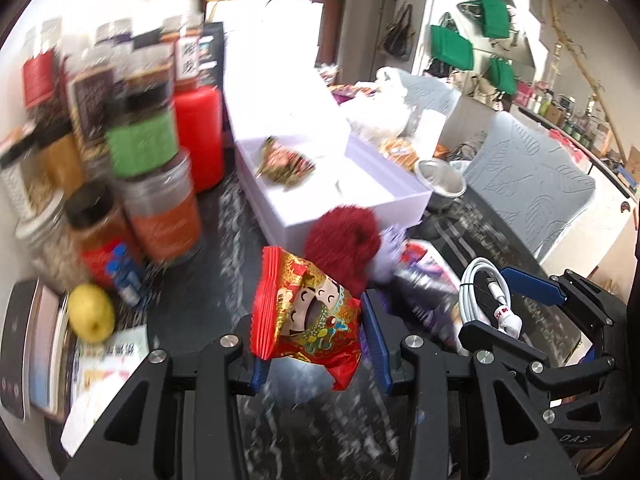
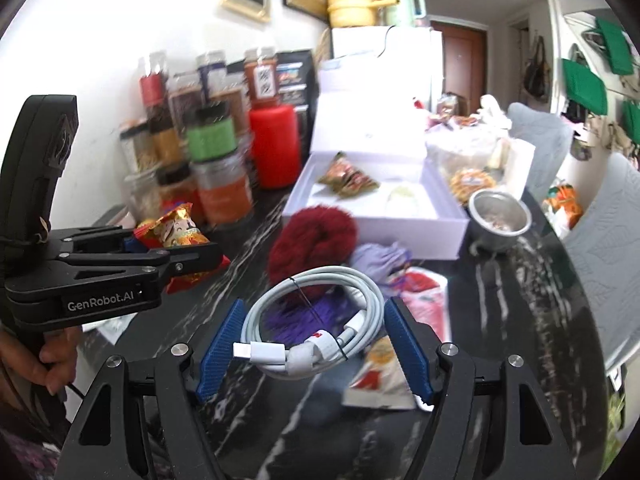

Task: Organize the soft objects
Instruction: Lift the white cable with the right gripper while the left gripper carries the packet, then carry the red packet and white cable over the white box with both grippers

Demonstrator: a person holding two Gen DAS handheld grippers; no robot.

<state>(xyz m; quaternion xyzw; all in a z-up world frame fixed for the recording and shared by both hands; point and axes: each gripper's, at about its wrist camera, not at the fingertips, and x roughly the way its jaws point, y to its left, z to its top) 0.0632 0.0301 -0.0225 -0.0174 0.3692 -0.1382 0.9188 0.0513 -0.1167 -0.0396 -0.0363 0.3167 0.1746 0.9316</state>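
My left gripper (image 1: 314, 328) is shut on a red and gold snack packet (image 1: 308, 316) and holds it above the dark marble table (image 1: 192, 312); it also shows in the right wrist view (image 2: 176, 232). My right gripper (image 2: 316, 344) is shut on a coiled white cable (image 2: 312, 332), also seen in the left wrist view (image 1: 484, 296). A dark red fluffy ball (image 2: 312, 244) and a lilac soft item (image 2: 378, 258) lie in front of an open white box (image 2: 376, 216), which holds a wrapped packet (image 2: 348, 178).
Spice jars (image 2: 208, 152) and a red bottle (image 2: 276, 144) stand at the left. A metal bowl (image 2: 500, 216) sits right of the box. Flat packets (image 2: 424, 304) lie under my right gripper. A yellow fruit (image 1: 91, 312) and a phone (image 1: 16, 344) lie at the left edge.
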